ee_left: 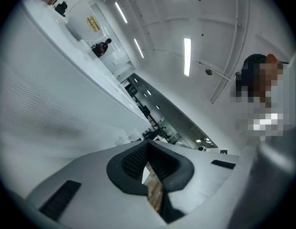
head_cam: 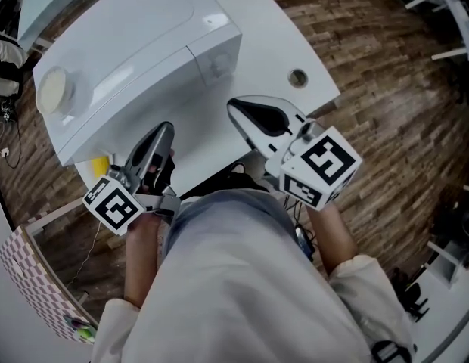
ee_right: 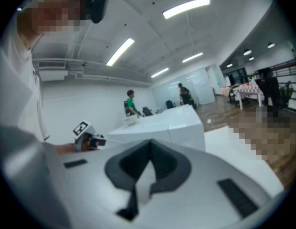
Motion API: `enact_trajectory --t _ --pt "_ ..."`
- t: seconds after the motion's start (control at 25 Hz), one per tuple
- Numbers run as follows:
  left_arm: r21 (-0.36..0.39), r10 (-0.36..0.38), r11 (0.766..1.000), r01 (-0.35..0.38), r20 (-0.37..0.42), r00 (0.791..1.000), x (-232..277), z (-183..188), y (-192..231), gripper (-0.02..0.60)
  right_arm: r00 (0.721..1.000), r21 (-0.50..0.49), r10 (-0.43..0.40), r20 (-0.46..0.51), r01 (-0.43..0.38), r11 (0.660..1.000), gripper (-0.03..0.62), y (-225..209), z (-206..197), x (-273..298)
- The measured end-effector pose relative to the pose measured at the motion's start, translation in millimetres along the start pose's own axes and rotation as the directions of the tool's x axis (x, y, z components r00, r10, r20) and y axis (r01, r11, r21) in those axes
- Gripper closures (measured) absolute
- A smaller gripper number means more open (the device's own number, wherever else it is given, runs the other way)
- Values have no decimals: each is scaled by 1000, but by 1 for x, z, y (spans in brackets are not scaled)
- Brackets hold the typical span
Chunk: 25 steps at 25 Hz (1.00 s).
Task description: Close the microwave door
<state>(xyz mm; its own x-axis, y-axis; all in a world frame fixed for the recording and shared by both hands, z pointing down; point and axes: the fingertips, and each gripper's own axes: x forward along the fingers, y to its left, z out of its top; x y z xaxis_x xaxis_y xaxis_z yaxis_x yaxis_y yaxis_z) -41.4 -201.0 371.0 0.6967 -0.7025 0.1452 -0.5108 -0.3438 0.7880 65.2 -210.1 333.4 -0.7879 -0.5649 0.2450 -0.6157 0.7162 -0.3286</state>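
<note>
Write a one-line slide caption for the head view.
From above: a person holds the left gripper and right gripper, both shut and empty, near a white microwave on a white table.

Seen from above, a white microwave (head_cam: 136,51) stands on a white table (head_cam: 295,36), and around the table there is a brown wooden floor (head_cam: 386,89). A round cream disc (head_cam: 51,91) sits on the microwave near its left end. To the right of the microwave, the table has a small round hole (head_cam: 297,77).

The left gripper (head_cam: 165,128) has its jaws together and its tip close to the microwave's near side. The right gripper (head_cam: 233,106), jaws also together, points at the table just beside the microwave's corner. The two grippers are apart. Below them is the person's pale shirt (head_cam: 242,278). Whether the door is closed cannot be told here.
</note>
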Motion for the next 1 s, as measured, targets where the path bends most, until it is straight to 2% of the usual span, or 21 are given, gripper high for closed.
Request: enact_trajectory --t 0.6,1.0 --pt "10 4 1000 -4 0 1000 -5 3 -6 566 1000 5 8 10 -8 1000 571 14 3 5" --pt "23 -10 1000 10 -6 1000 -2 6 -6 566 999 30 -42 -9 42 999 571 5 -4 -1"
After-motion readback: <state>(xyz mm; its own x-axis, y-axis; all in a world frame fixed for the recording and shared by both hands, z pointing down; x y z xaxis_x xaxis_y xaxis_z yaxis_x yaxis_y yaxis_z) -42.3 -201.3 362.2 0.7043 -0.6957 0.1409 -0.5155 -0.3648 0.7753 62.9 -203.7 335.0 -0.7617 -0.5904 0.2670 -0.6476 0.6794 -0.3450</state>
